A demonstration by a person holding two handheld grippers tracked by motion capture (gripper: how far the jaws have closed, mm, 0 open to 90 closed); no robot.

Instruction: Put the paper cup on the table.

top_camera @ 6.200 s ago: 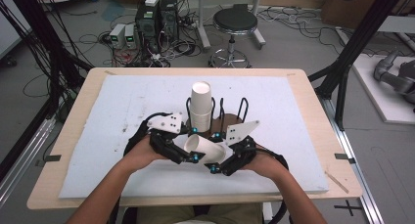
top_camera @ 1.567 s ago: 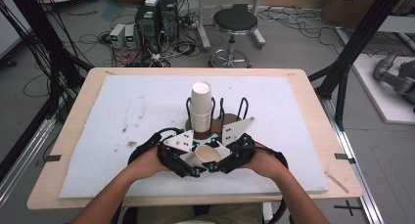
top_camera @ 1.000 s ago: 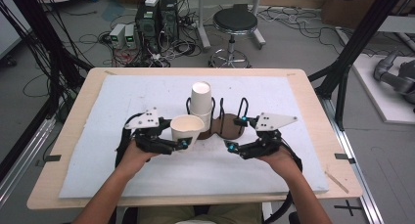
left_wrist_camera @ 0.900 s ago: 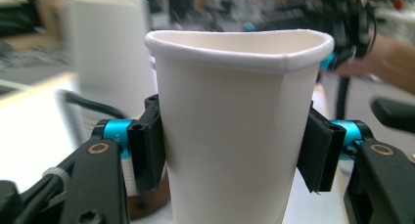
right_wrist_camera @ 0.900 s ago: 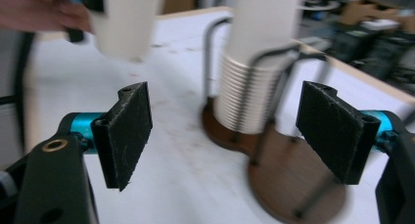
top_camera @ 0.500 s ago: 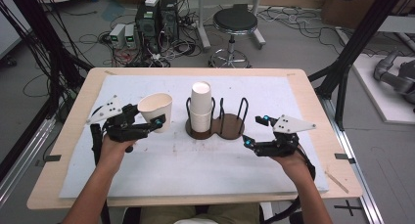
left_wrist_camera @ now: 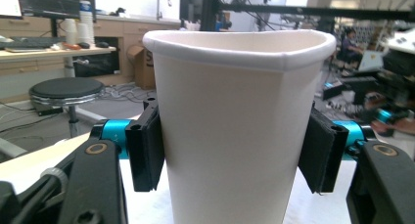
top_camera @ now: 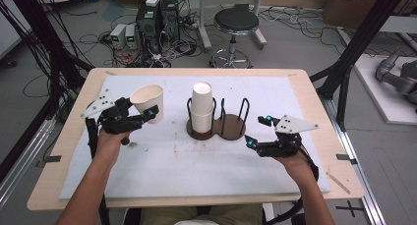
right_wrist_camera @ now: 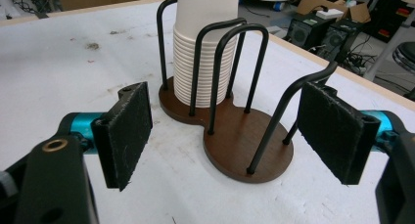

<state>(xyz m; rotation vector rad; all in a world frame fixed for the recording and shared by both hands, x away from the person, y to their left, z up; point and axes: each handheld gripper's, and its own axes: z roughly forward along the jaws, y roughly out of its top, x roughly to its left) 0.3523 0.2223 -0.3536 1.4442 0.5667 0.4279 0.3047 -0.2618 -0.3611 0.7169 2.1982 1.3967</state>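
Holding a paper cup [left_wrist_camera: 240, 126] upright above the table's [top_camera: 295, 77] left side, the left gripper [top_camera: 140, 114] has its pads squeezed on the cup's sides, and the inside looks empty from above. The rack [right_wrist_camera: 244, 141] mid-table has a cup stack [top_camera: 201, 107] in its left ring, right ring empty. The right gripper [right_wrist_camera: 235, 136] sits wide open just beside the rack, holding nothing.

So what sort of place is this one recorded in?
Most likely a robotics lab: computers and loose cables on the floor behind the table, black rig frames, and a sink counter farther back.
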